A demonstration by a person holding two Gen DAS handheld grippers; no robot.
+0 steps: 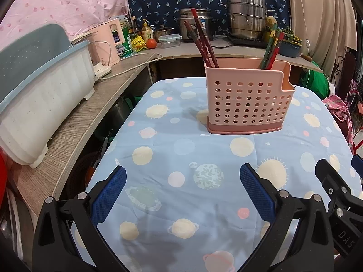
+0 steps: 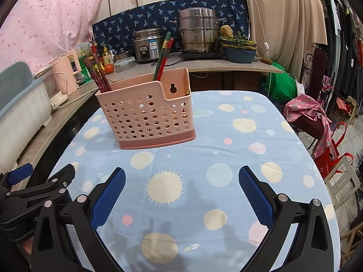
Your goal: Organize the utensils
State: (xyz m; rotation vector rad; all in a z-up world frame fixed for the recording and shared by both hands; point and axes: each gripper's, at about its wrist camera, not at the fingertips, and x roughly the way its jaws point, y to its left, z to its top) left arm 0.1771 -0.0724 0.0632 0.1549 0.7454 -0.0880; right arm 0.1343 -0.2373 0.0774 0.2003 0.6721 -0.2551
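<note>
Here the table (image 1: 158, 204), under a blue planet-print cloth, lies bare between the grippers and the caddy (image 1: 244, 99); its left edge runs beside a wooden counter (image 1: 74, 131) at 9 o'clock, and its far edge stops short of a shelf (image 1: 226, 51) at 12 o'clock. Left gripper (image 1: 182, 195): jaws spread wide, nothing between the blue pads, low over the near cloth; right gripper (image 2: 181, 195): likewise wide open and empty. The left view shows the caddy at 1 o'clock, with the right gripper's black frame at 4 o'clock; the right view shows the caddy (image 2: 147, 111) at 11 o'clock, the left gripper's frame at 8 o'clock, the table's right edge and a chair (image 2: 317, 104) with pink cloth at 3 o'clock, and a keyhole slot in the caddy's back wall. Caddy: pink, perforated, upright on a darker base, front wall stepped down at its right end; dark red chopsticks (image 1: 204, 45) lean in its left end; red and green chopsticks (image 1: 272, 49) lean in its right end. A dish rack (image 1: 40, 104) stands on the counter; pots (image 1: 246, 18) stand on the shelf.
</note>
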